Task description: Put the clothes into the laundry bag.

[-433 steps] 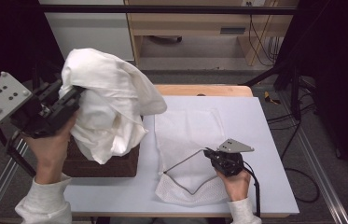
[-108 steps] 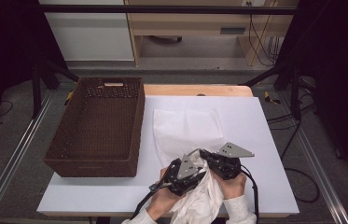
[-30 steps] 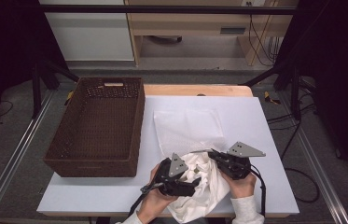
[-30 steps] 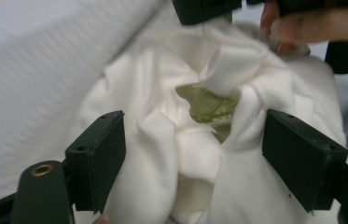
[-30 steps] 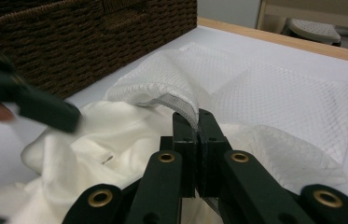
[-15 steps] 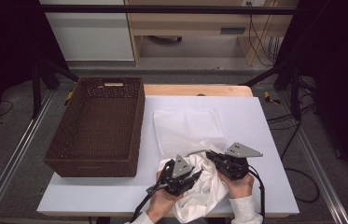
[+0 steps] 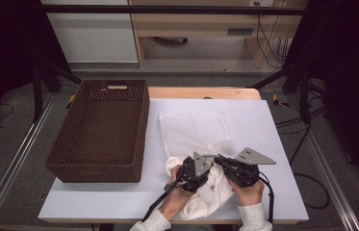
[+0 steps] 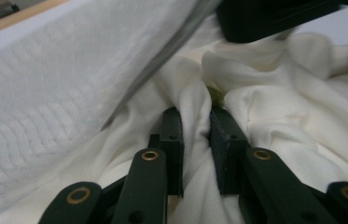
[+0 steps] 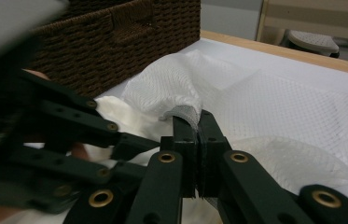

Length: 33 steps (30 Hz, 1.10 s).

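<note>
Stuffing a white garment [image 7: 205, 197] into a mesh laundry bag [image 7: 194, 132] looks like the work in hand, judging by how the two tools are set at the near edge of the white table [image 7: 273, 144]. In the high view the right gripper [image 7: 220, 161] sits at the bag's near end, and its own view explains why: its jaws are pressed tightly together on the rim of the mesh laundry bag [image 9: 274, 116], lifting the netting into a raised mouth while the rest of the bag lies flat toward the far side. That hold seems meant to keep the opening up so cloth can be pushed in. The left gripper [image 7: 179, 180] lies just beside it, low over the crumpled garment, which is bunched between the two hands and spills toward the person's sleeves. From above, the left jaws are hidden under the tool body and its grey plate; the left gripper view settles it, showing the pads nearly closed on a pinched ridge of the white garment [image 8: 199, 121], having just been closing onto that fold. That same view shows the mesh rising as a slanted wall at upper left, with the other tool's dark body overhead, so the pinched fold sits right at the bag's mouth. Only the high view places the brown wicker basket [image 7: 102, 127], standing apart at the left of the table.
</note>
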Motion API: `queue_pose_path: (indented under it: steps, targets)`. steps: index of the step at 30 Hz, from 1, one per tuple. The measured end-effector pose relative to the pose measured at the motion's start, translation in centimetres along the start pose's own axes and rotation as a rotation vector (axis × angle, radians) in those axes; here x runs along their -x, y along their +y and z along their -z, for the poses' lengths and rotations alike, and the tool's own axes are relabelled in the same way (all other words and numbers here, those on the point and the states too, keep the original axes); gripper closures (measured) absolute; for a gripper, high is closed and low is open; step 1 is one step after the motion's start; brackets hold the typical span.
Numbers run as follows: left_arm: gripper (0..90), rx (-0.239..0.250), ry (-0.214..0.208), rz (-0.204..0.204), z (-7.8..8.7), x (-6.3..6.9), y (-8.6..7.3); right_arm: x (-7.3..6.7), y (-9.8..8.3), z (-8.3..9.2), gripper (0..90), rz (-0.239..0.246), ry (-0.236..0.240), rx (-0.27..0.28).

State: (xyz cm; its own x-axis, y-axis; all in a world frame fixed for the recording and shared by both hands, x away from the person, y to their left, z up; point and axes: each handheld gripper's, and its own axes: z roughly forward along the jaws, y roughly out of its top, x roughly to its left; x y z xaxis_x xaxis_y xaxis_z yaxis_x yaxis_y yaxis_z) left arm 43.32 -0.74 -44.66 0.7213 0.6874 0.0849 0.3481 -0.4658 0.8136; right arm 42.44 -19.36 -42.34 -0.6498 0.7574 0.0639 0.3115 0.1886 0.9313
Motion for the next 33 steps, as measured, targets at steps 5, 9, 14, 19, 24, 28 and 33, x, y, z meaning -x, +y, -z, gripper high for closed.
queue_pose_path:
  steps: [5,9,14,19,24,28,33]
  targets:
    - [73.8,0.012,-0.008,0.043,-0.6,-1.0,-0.2,-0.4,-0.1,0.0,88.8,0.016,-0.003,-0.027]
    - [52.2,0.057,-0.021,0.043,1.2,-1.4,-0.8,0.0,-0.4,-0.1,88.8,0.0,-0.006,-0.029]
    - [24.3,0.046,-0.007,0.078,4.5,-3.7,-2.6,0.2,-0.8,-0.6,88.7,0.0,-0.003,-0.042]
    - [16.3,-0.036,-0.044,0.161,2.2,-5.2,-4.9,0.0,-0.8,-0.9,88.6,0.009,0.001,-0.048]
    - [46.3,-0.031,-0.114,0.168,1.3,-4.8,-5.5,-0.1,-0.8,-1.2,88.7,0.016,0.004,-0.056]
    - [74.3,0.011,-0.073,0.085,2.8,-3.3,-4.9,-0.2,-0.8,-1.2,88.7,0.013,0.006,-0.05]
    - [76.7,0.115,-0.165,0.086,5.1,-2.5,-3.4,-0.2,-0.9,-1.3,88.7,0.013,0.011,-0.042]
